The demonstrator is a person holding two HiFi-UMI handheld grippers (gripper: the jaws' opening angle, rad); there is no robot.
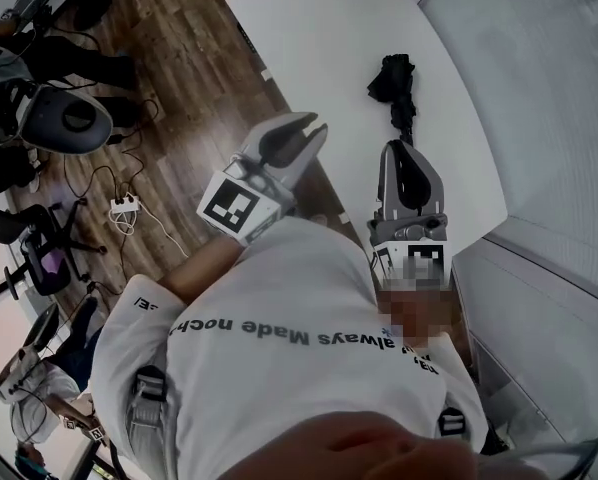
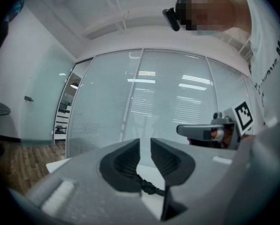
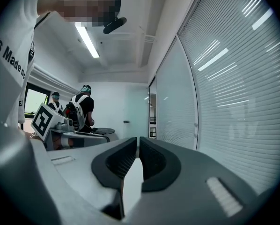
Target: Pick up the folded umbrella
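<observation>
Matt black cloth umbrella (image 1: 394, 80), smooth white table (image 1: 319, 38), satin wood-grain floor (image 1: 179, 58)

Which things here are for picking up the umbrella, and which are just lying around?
For the job:
- folded umbrella, black, lying on the white table
- left gripper, nothing between its jaws
- right gripper, nothing between its jaws

Just lying about:
- power strip and its cables on the wood floor
- grey chair
</observation>
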